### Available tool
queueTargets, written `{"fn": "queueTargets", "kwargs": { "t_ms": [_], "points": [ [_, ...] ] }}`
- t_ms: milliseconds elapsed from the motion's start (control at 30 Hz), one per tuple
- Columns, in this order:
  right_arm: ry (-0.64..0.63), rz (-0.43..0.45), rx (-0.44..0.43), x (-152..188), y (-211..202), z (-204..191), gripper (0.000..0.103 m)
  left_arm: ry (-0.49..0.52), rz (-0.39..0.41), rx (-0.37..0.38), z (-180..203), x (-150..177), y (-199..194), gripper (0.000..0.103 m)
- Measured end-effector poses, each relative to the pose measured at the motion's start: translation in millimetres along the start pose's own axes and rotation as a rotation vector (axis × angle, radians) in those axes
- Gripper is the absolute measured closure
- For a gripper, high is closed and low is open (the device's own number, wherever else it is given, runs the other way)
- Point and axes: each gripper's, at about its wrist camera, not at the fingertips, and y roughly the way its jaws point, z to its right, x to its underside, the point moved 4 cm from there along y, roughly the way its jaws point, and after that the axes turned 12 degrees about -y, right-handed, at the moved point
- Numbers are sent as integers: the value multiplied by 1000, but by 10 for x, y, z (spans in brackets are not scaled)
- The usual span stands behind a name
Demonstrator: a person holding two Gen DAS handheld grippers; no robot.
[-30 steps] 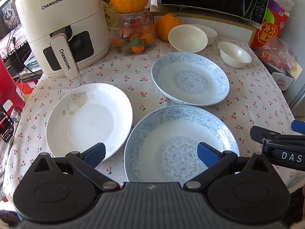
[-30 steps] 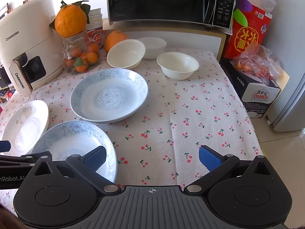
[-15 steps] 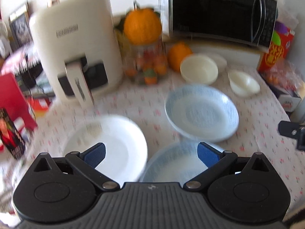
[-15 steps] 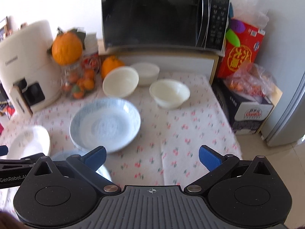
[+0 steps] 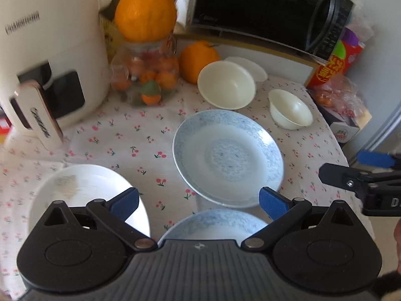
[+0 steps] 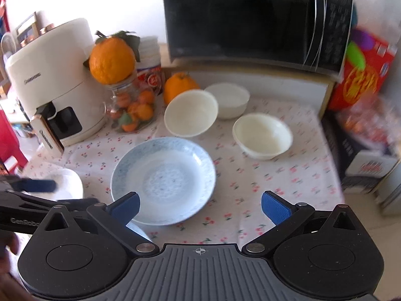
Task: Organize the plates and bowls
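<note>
Left wrist view, left gripper (image 5: 199,200): jaws spread wide, nothing between them; it hangs above the table's near edge, probably so it can choose a plate.
Left wrist view, landmark: the far blue-patterned shallow porcelain plate (image 5: 228,156) lies flat on the cherry-print tablecloth (image 5: 130,140), mid-table.
Left wrist view, other plates: a plain white round plate (image 5: 82,195) sits near-left of the landmark; a second blue-patterned plate (image 5: 213,224) sits just nearer than it, partly hidden by the gripper body. All three lie singly, so stacking seems not yet begun.
Left wrist view, bowls: a large cream bowl (image 5: 226,87) leans tilted behind the landmark against a shallower white bowl (image 5: 250,67); a small cream bowl (image 5: 290,113) stands upright behind and right.
Left wrist view, right gripper (image 5: 361,173): to the landmark's right, off the table edge.
Right wrist view, right gripper (image 6: 200,207): jaws apart and empty, hovering near the landmark plate (image 6: 163,179), likely its first pick.
Right wrist view, backdrop: white air fryer (image 6: 54,82) far left of the landmark, black microwave (image 6: 253,17) behind it.
</note>
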Motion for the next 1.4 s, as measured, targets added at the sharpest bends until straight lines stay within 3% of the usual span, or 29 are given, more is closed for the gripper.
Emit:
{"fn": "queueTargets", "kwargs": {
  "t_ms": [67, 167, 267, 367, 433, 567, 833, 933, 1067, 1400],
  "points": [
    [59, -16, -39, -2, 161, 86, 0, -29, -12, 1, -74, -42, 132, 9],
    [190, -18, -104, 105, 423, 244, 1, -66, -69, 22, -163, -97, 315, 26],
    [333, -107, -181, 202, 698, 405, 5, -102, -79, 53, -229, -164, 411, 31],
    [455, -103, -235, 217, 833, 570, 8, -131, -78, 85, -262, -237, 506, 38],
    [524, -103, -249, 219, 922, 655, 15, -163, -91, 113, -285, -279, 579, 45],
    [626, -127, -283, 229, 1119, 735, 40, -179, -111, 101, -291, -323, 712, 58],
    [669, -174, -322, 286, 1415, 652, 80, -146, -129, 91, -285, -299, 872, 88],
    [645, -177, -296, 291, 1438, 620, 90, -115, -120, 79, -264, -286, 874, 91],
    [587, -154, -242, 240, 1342, 635, 91, -86, -123, 114, -202, -250, 840, 92],
    [609, -150, -191, 341, 1147, 889, 91, 16, -134, 142, 76, -98, 867, 90]
  ]
}}
